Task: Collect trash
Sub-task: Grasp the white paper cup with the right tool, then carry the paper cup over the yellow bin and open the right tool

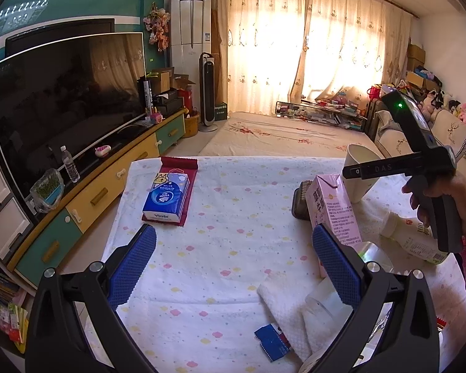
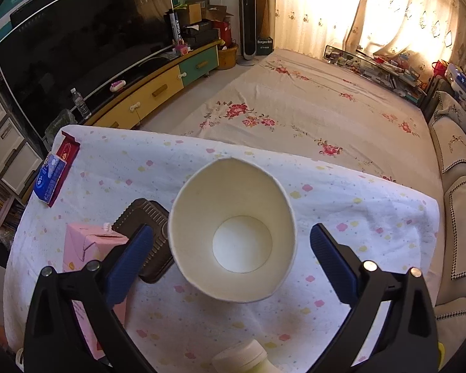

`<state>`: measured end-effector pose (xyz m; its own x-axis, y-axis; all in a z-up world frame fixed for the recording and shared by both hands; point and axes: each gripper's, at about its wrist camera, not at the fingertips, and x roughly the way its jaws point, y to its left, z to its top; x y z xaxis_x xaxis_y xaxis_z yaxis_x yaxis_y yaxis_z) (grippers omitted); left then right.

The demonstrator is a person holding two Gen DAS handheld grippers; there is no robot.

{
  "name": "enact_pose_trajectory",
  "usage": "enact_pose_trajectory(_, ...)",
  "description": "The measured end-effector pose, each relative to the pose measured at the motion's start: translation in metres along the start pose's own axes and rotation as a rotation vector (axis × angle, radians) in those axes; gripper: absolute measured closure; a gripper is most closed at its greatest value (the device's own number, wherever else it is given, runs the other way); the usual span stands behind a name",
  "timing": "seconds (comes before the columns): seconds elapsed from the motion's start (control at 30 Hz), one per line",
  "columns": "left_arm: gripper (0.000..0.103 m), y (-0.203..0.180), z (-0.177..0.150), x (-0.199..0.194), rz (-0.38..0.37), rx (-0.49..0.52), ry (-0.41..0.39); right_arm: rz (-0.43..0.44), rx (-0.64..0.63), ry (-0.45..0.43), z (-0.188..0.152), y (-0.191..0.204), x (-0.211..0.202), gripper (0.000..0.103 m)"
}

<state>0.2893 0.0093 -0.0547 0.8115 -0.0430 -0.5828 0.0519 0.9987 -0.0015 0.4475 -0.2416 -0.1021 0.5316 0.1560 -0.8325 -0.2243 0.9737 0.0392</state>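
Observation:
A white paper cup (image 2: 233,233) stands on the cloth-covered table (image 2: 372,217), its rim dented; my right gripper (image 2: 231,248) is open above it, one finger on each side, not touching. The cup also shows in the left wrist view (image 1: 362,171) under the right gripper's body (image 1: 425,155). My left gripper (image 1: 234,264) is open and empty over the table (image 1: 233,217). A pink milk carton (image 1: 334,214) stands by its right finger (image 1: 335,261). A white bottle (image 1: 413,236) lies on its side. A crumpled white napkin (image 1: 289,310) and a blue wrapper (image 1: 271,340) lie near.
A blue tissue pack (image 1: 166,197) lies on a red packet at the table's far left. A dark tray (image 2: 146,248) sits left of the cup, beside the carton (image 2: 87,245). A TV cabinet (image 1: 108,186) runs along the left, a flowered bed (image 2: 310,108) beyond, a sofa (image 2: 456,171) right.

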Motion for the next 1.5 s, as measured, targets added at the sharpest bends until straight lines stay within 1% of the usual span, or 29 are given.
enact_pose_trajectory(0.03, 0.004, -0.001, -0.001, 0.001, -0.002, 0.002, 0.002, -0.003, 0.004, 0.005, 0.000, -0.001, 0.001, 0.026)
enact_pose_trajectory(0.1, 0.004, -0.003, -0.003, 0.000, -0.006, 0.003, 0.006, 0.004, 0.020, 0.006, 0.001, -0.004, 0.001, 0.042)
enact_pose_trajectory(0.13, 0.004, -0.003, -0.003, 0.001, -0.007, 0.004, 0.007, 0.008, 0.030, 0.004, 0.001, -0.006, 0.000, 0.045)
enact_pose_trajectory(0.27, 0.004, -0.004, -0.004, 0.003, -0.007, 0.009, 0.009, 0.028, 0.059, -0.013, -0.001, -0.011, -0.011, 0.048)
enact_pose_trajectory(0.4, 0.004, -0.003, -0.005, 0.004, -0.009, 0.009, 0.015, 0.052, 0.064, -0.051, 0.000, -0.013, -0.034, 0.049)
enact_pose_trajectory(0.53, 0.004, -0.004, -0.006, 0.002, -0.012, 0.013, 0.018, 0.091, 0.062, -0.104, -0.005, -0.016, -0.073, 0.049)
enact_pose_trajectory(0.63, 0.004, -0.005, -0.006, 0.002, -0.018, 0.016, 0.014, 0.096, 0.060, -0.154, -0.021, -0.027, -0.116, 0.049)
enact_pose_trajectory(0.73, 0.004, -0.005, -0.005, -0.001, -0.026, 0.018, 0.007, 0.063, 0.073, -0.191, -0.041, -0.047, -0.154, 0.049)
enact_pose_trajectory(0.83, 0.004, -0.007, -0.004, -0.008, -0.031, 0.022, -0.009, -0.001, 0.128, -0.217, -0.074, -0.081, -0.192, 0.048)
enact_pose_trajectory(0.93, 0.004, -0.009, -0.002, -0.018, -0.043, 0.027, -0.030, -0.093, 0.216, -0.226, -0.116, -0.122, -0.226, 0.048)
enact_pose_trajectory(1.0, 0.004, -0.013, 0.000, -0.025, -0.048, 0.034, -0.046, -0.146, 0.273, -0.215, -0.146, -0.146, -0.236, 0.047)
enact_pose_trajectory(1.13, 0.004, -0.021, 0.001, -0.038, -0.059, 0.049, -0.059, -0.238, 0.395, -0.161, -0.206, -0.191, -0.233, 0.047)
enact_pose_trajectory(1.23, 0.004, -0.030, 0.001, -0.048, -0.085, 0.060, -0.054, -0.295, 0.495, -0.087, -0.251, -0.227, -0.205, 0.046)
enact_pose_trajectory(1.37, 0.004, -0.047, -0.002, -0.064, -0.095, 0.091, -0.049, -0.313, 0.608, 0.010, -0.296, -0.276, -0.159, 0.046)
enact_pose_trajectory(1.5, 0.004, -0.061, -0.009, -0.080, -0.110, 0.121, -0.036, -0.322, 0.650, 0.086, -0.323, -0.300, -0.120, 0.046)
